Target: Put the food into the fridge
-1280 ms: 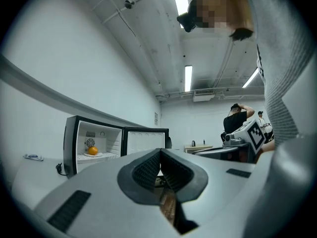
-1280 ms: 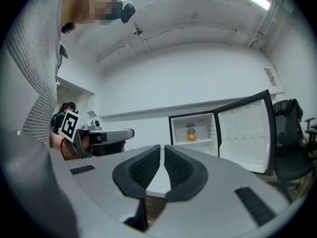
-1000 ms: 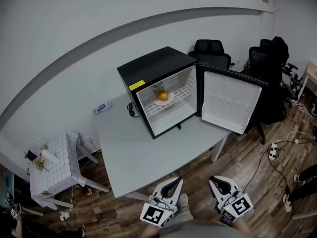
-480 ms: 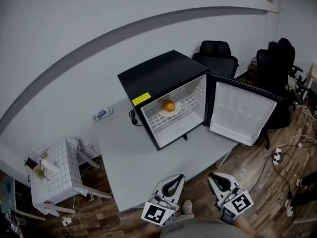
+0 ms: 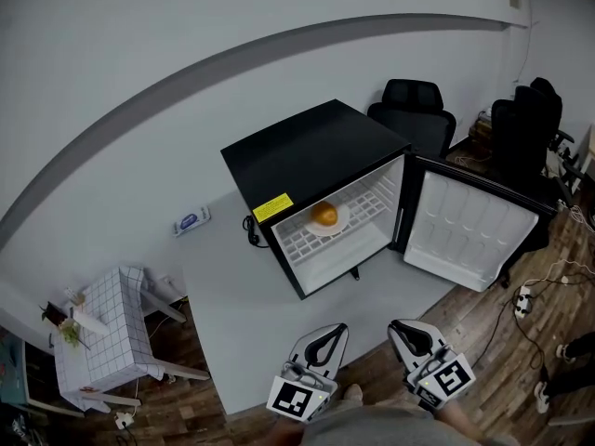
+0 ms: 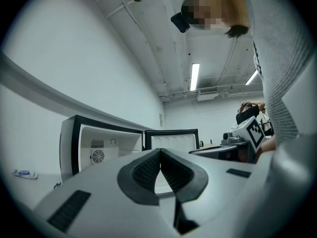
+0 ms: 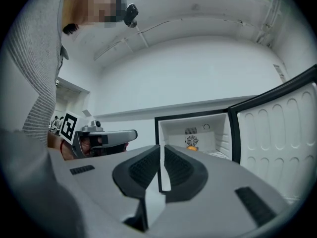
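Grey left gripper [image 5: 333,331] | right gripper [image 5: 398,327] | side by side, pointing at open fridge [image 5: 307,156] | fingers [image 6: 143,170] together, empty

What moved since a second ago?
Nothing was grabbed or let go. Only the head view shifted: the fridge now sits lower and further right in it. The orange stays on its plate inside, the door stays open, and the left hand-held gripper and right hand-held gripper stay shut and empty.
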Demonstrator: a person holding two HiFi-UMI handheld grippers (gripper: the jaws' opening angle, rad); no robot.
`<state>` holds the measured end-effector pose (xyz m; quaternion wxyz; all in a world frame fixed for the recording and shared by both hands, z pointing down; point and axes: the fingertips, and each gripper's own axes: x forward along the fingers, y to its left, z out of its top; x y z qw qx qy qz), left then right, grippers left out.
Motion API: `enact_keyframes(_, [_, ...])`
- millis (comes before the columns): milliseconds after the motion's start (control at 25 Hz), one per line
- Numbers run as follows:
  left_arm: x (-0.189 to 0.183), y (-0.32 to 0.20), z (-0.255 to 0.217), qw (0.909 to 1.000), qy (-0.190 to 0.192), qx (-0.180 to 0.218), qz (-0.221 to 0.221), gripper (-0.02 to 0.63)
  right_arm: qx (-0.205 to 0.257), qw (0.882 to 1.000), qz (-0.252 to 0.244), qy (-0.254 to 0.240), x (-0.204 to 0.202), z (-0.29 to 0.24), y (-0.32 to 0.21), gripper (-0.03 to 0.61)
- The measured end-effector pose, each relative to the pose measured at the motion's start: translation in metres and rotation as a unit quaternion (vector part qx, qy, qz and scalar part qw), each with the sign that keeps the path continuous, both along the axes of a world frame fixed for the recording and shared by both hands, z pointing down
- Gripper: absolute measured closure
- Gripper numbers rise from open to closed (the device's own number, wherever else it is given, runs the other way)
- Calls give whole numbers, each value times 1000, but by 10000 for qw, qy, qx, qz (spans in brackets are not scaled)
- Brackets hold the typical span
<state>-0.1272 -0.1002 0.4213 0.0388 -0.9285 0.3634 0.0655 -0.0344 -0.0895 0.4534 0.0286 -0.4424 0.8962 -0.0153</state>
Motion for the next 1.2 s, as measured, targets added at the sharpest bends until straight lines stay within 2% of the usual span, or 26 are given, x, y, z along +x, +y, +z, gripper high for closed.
enact_keyframes(280, [2,-22,12,9995,-135,-225,-180,603,59,9998,-178,-23,3,-4,-24,563])
enact_keyframes(440, [16,-33,-1,9995,-28,-64,-294,603,65,9994,-345,-23,13,-6,-39,563])
enact_keyframes(640, [28,-49,9,9979,-217,-232,-556,603,54,9983,-575,69,29,-7,-63,563])
enact_keyframes(880, [47,-69,-3,9971,-86,-67,-756,603,38,9968,-797,79,43,-5,-86,563])
enact_keyframes(1200, [57,-92,0,9950,-148,-105,-986,603,97,9941,-1081,54,47,-7,-109,563])
